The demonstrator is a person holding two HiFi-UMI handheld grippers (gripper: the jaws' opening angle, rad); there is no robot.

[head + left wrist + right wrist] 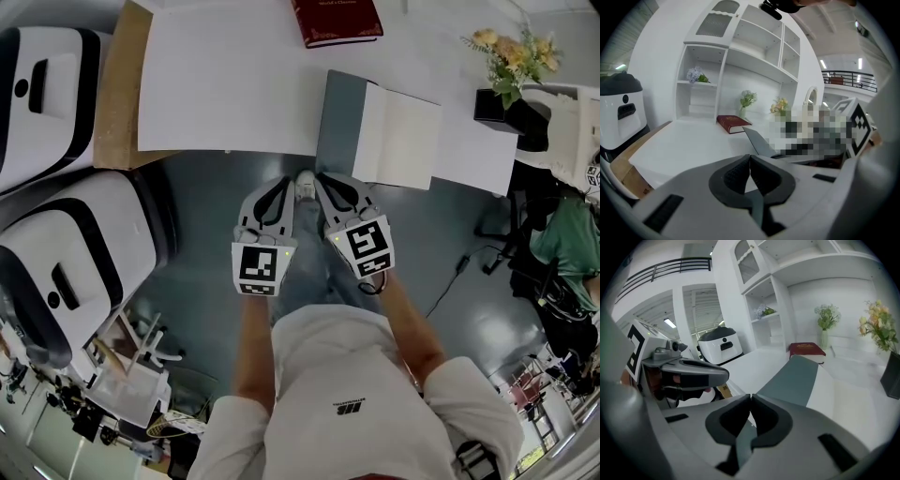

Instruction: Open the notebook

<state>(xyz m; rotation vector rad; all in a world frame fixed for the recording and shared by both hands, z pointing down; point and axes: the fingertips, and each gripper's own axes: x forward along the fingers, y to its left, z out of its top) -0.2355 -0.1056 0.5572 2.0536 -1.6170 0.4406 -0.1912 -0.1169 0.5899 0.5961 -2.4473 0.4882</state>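
A notebook (382, 131) with a grey cover and blank white pages lies open on the white table (225, 84), at the table's near edge. Its grey cover is spread to the left and its block of pages to the right, and its near end juts a little past the table's front edge. Farther back on the table lies a dark red hardback book (336, 21), closed. Off to the right, yellow flowers (511, 54) stand in a black vase (497, 108).

Both hand-held tools hang below the table's front edge, close in front of the person's body and side by side. They point up toward the notebook but are clear of it. The left gripper (281, 192) sits below and to the left of the grey cover. Its dark pads are pressed together and nothing is caught between them. The right gripper (328, 187) sits almost directly under the cover's near end, a little nearer to the notebook than its partner. It is likewise clenched on nothing, with its pads meeting in a thin seam. In the right gripper view the grey cover rises just beyond the closed tips, with the red book behind it and the white shelf unit (764, 291) against the wall
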